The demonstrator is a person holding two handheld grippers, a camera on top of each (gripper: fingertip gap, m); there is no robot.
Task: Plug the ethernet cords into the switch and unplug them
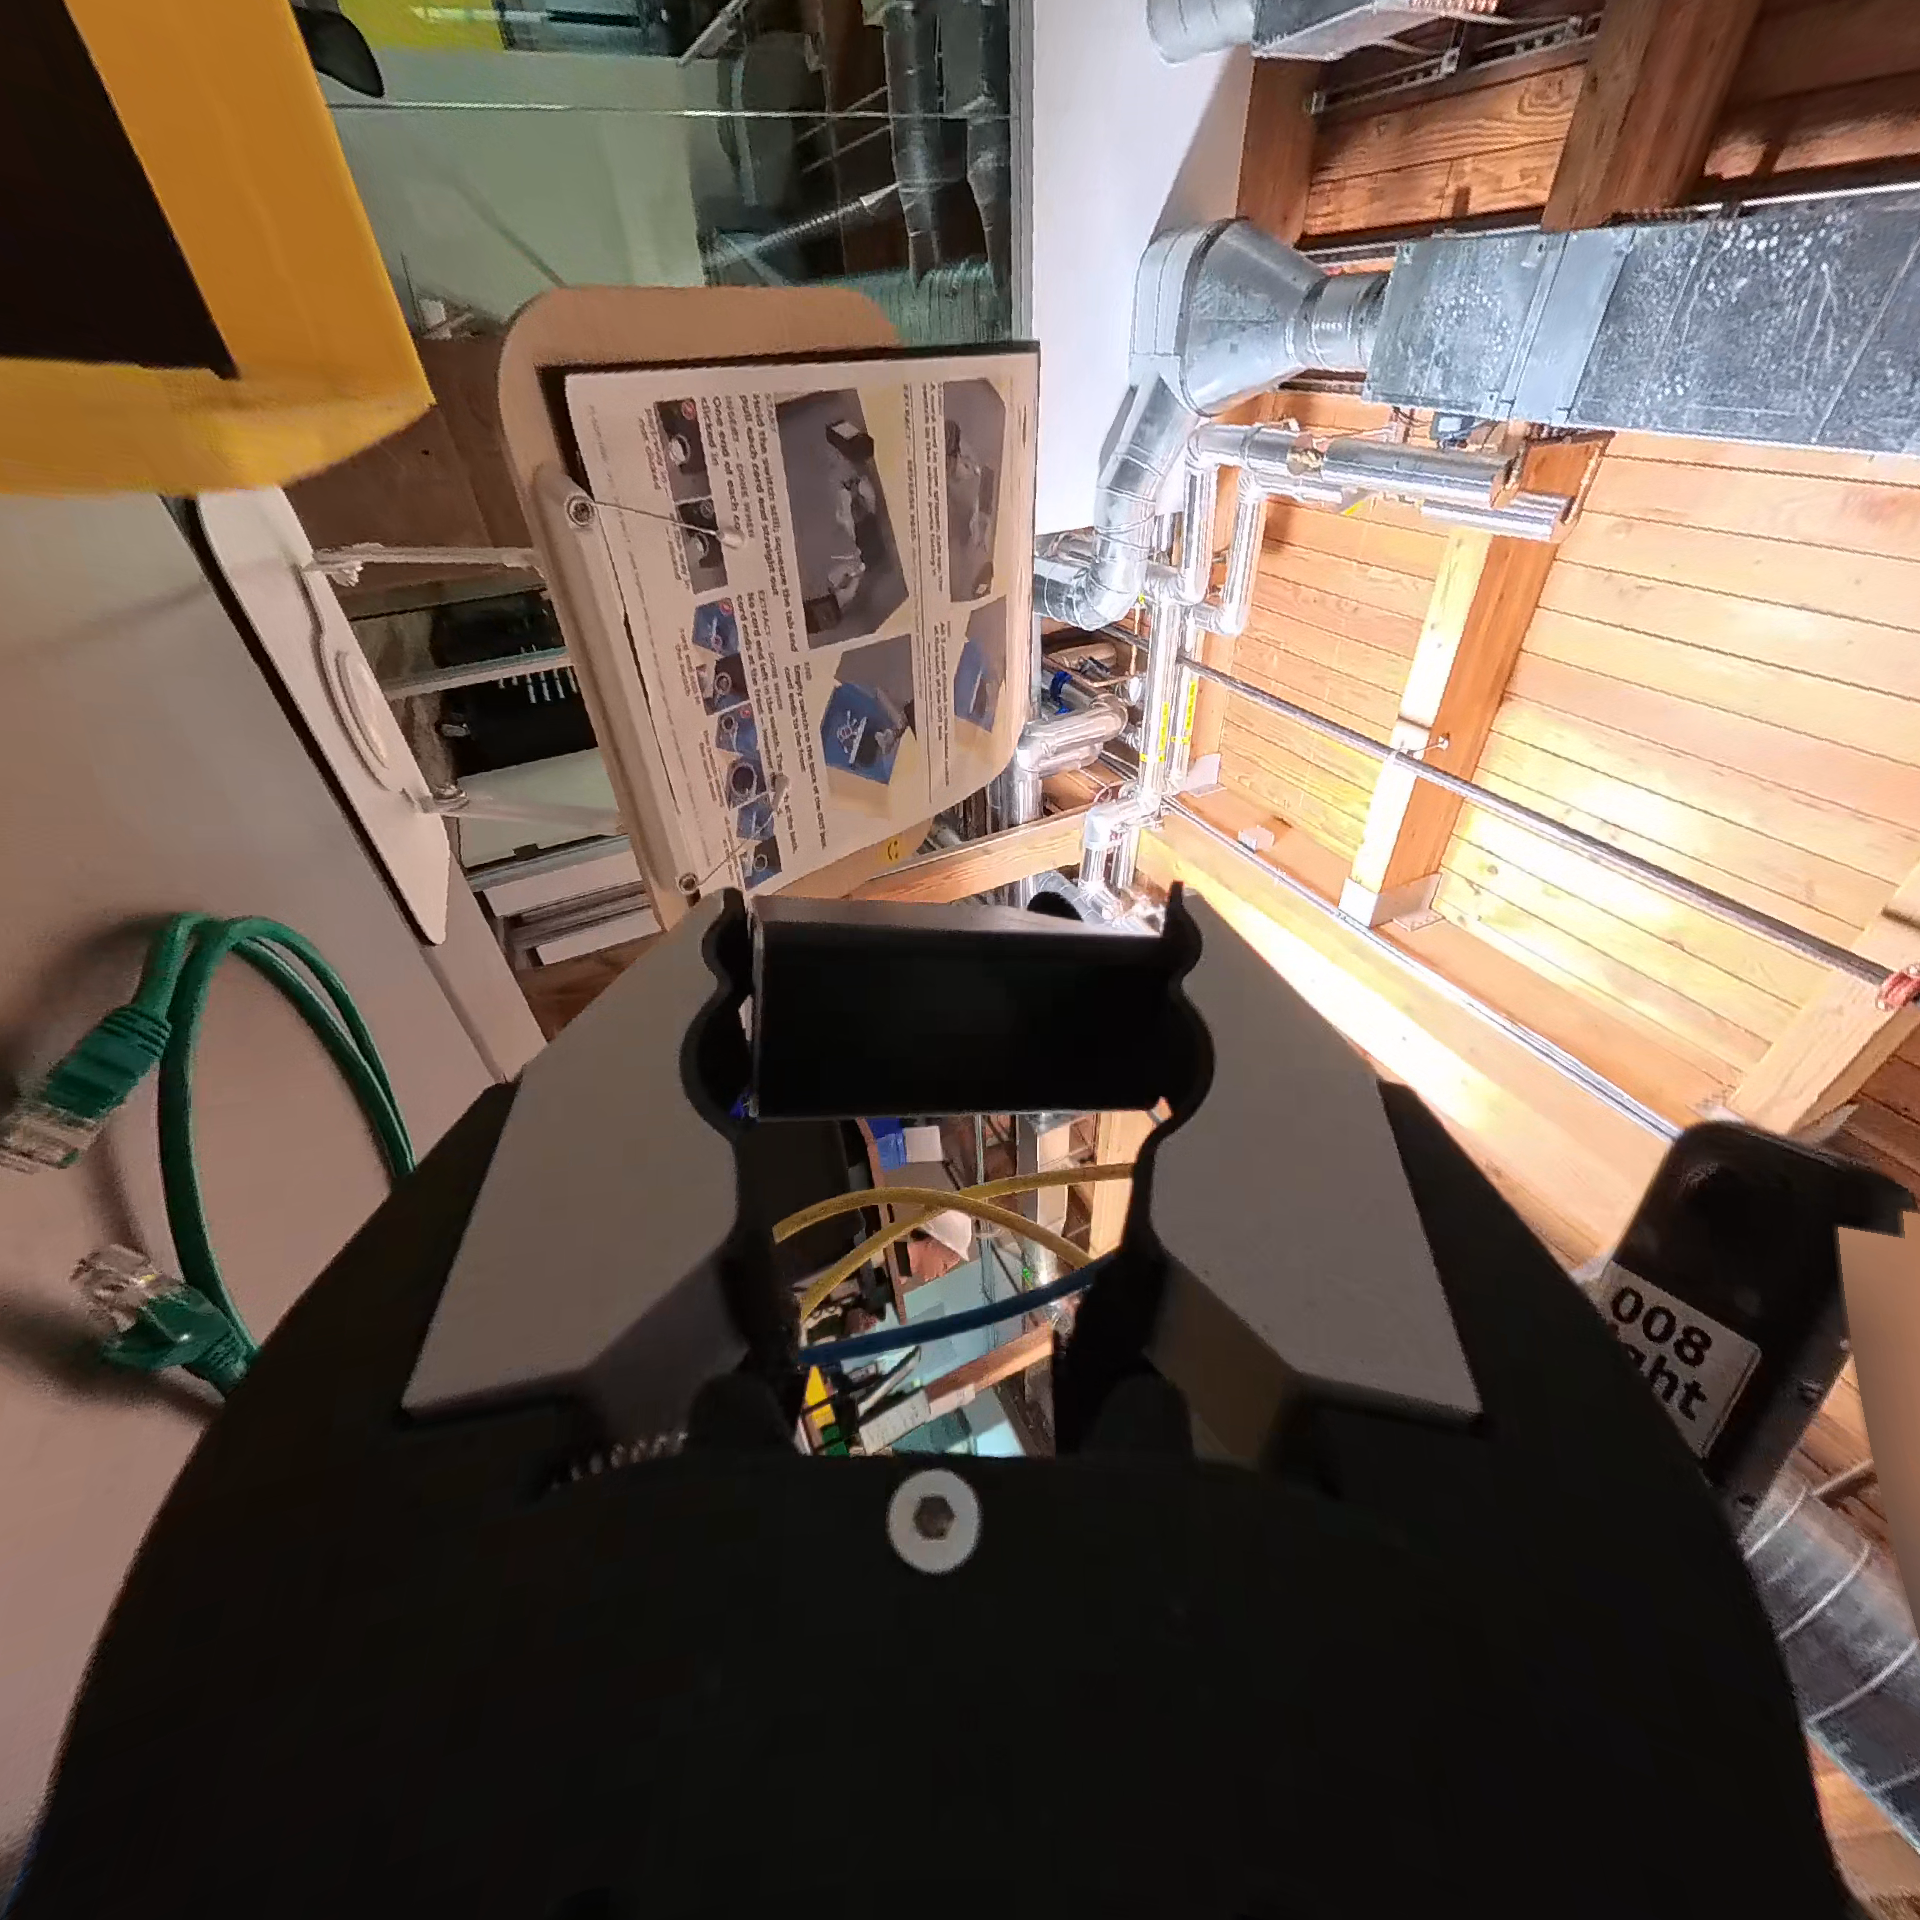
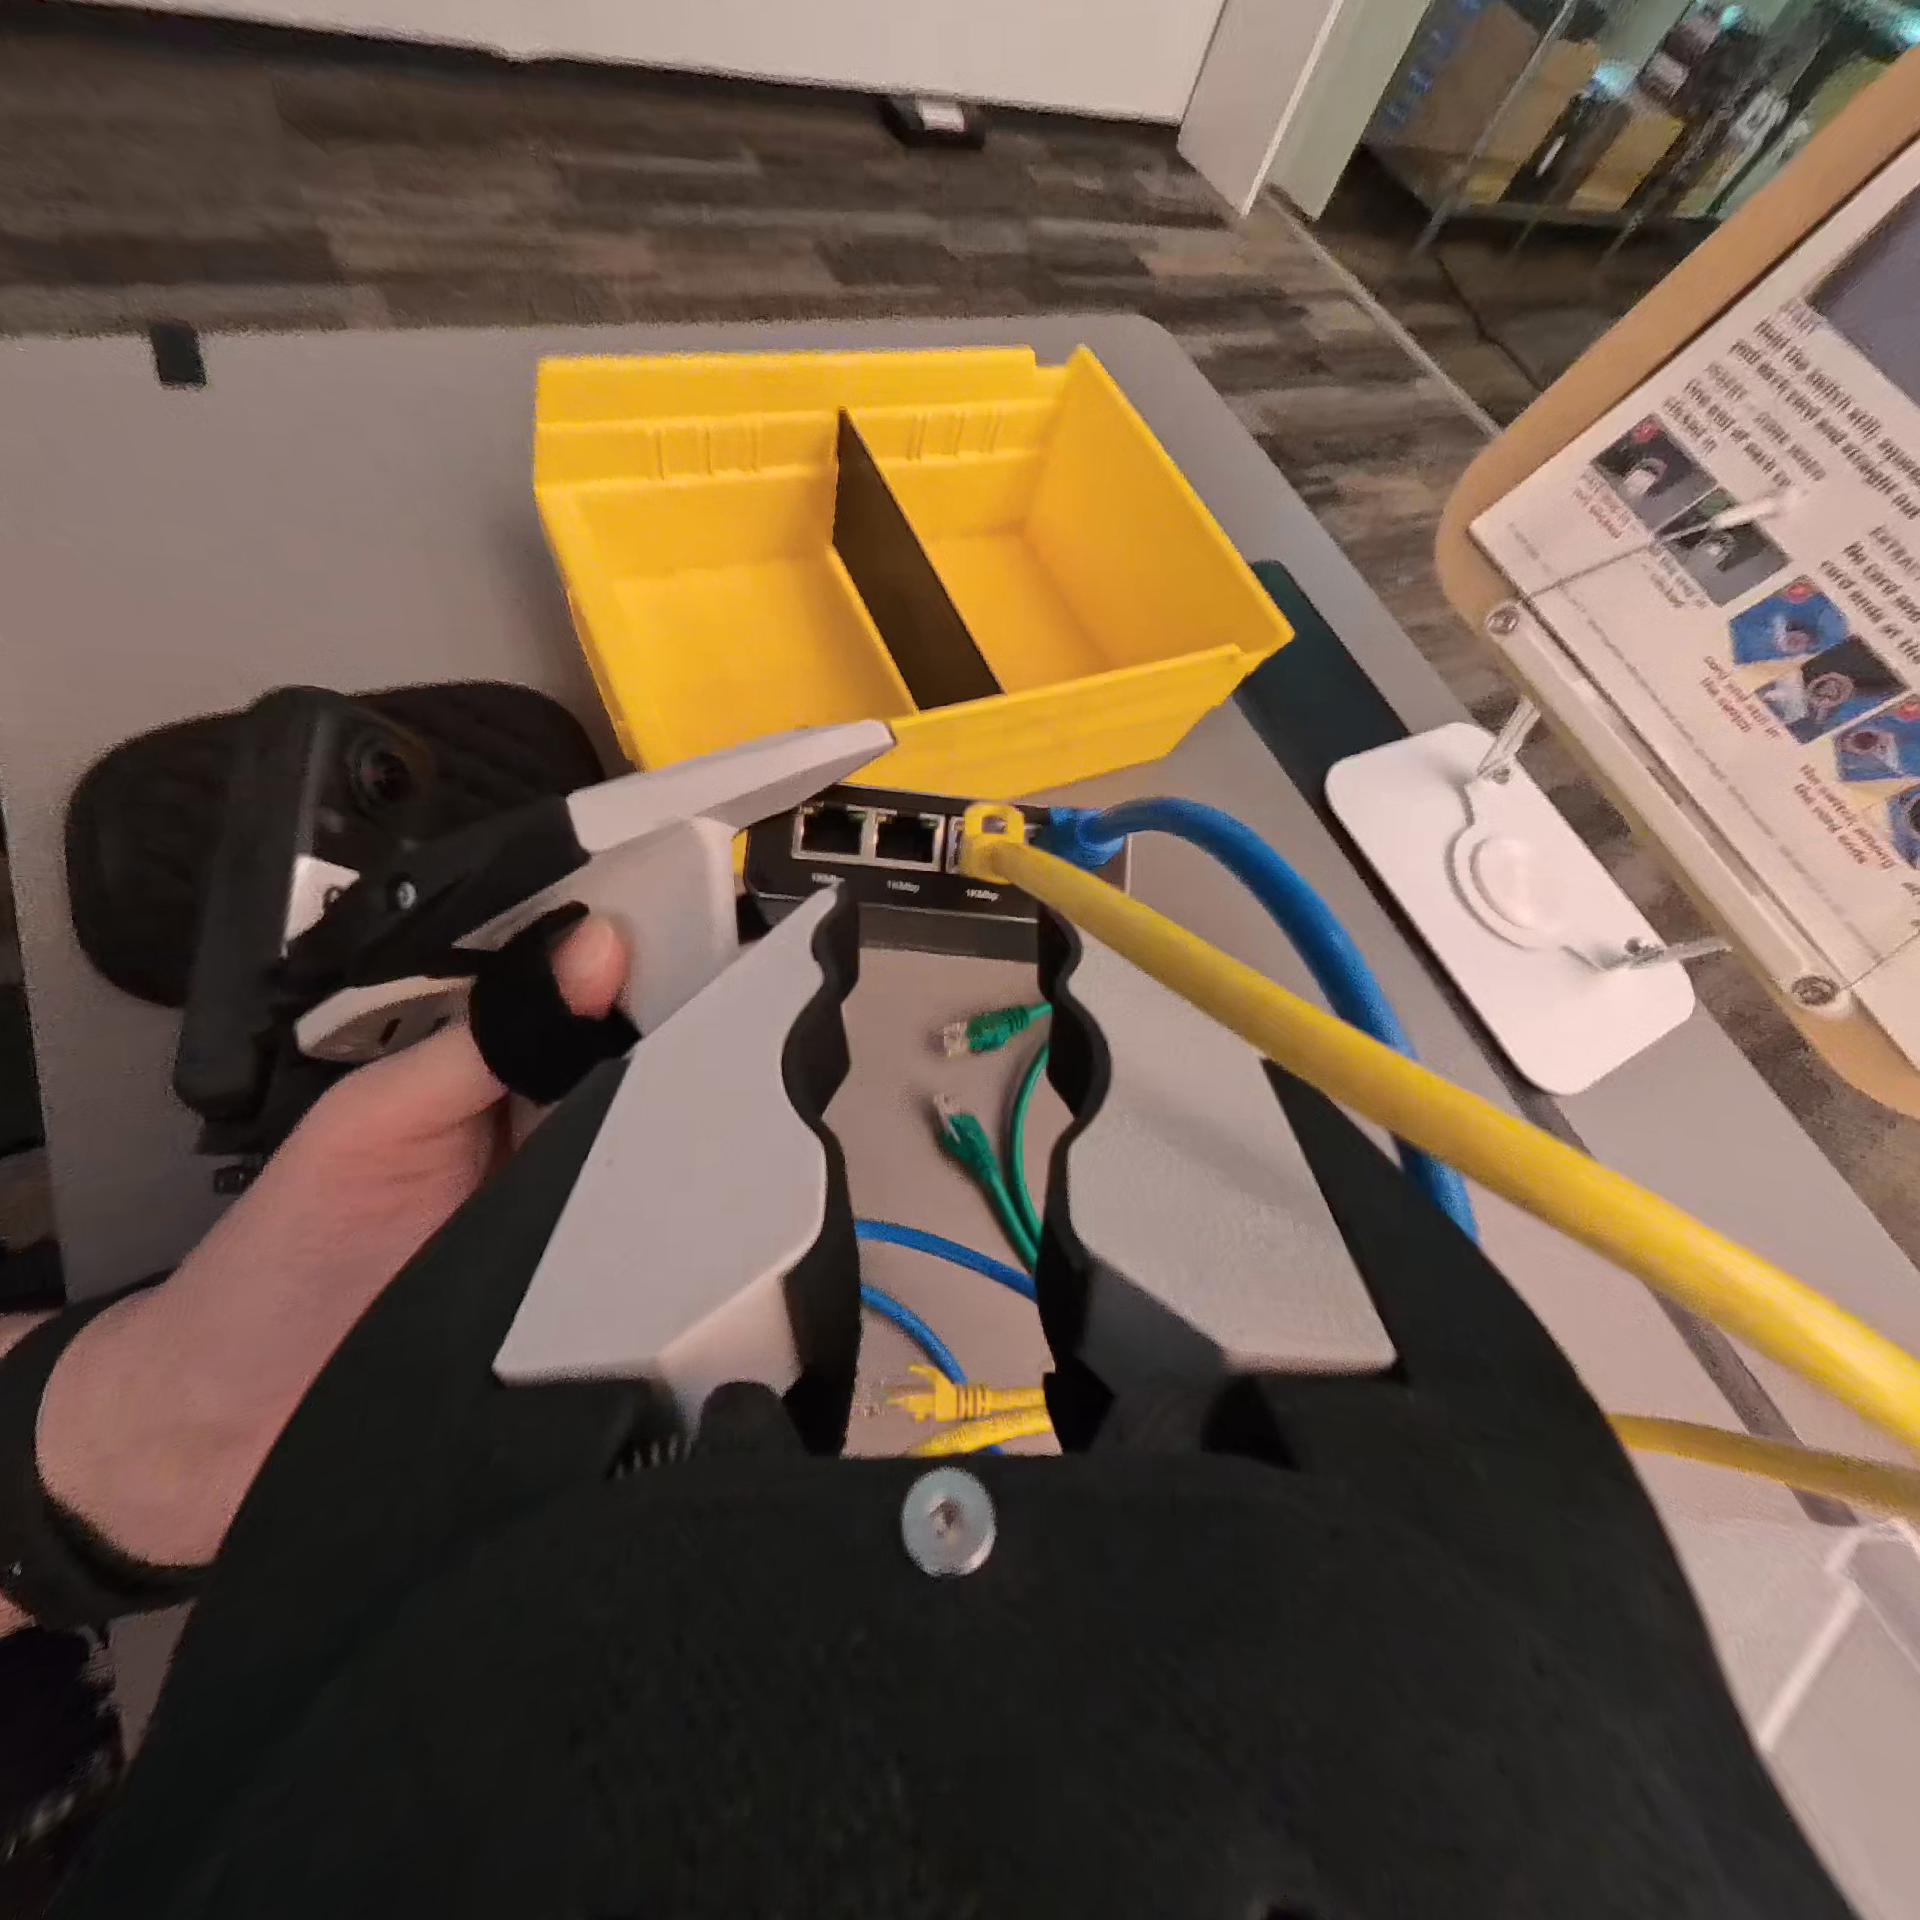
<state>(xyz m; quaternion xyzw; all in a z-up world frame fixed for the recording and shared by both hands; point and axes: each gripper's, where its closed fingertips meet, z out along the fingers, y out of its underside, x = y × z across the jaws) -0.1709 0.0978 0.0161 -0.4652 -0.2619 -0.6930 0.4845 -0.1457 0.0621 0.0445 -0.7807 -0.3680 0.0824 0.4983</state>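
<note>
The black switch (image 2: 914, 868) is held sideways in my left gripper (image 1: 954, 966), which is shut on its body. In the right wrist view the left gripper's upper finger (image 2: 727, 779) lies along the switch's top, with a hand behind it. A yellow cord (image 2: 1351, 1091) and a blue cord (image 2: 1299, 935) are plugged into the two right ports. The two left ports are empty. My right gripper (image 2: 940, 920) is open and empty just in front of the switch. A green cord (image 2: 997, 1132) lies on the table with both plugs free; it also shows in the left wrist view (image 1: 197, 1122).
A yellow bin (image 2: 1039, 727) with a black divider stands on the grey table (image 2: 312, 540) right behind the switch. An instruction board (image 2: 1714, 582) on a white base (image 2: 1455, 831) stands at the right. Loose blue and yellow cord ends lie under my right gripper. The tips of one gripper are about 6 cm away from the tips of the other.
</note>
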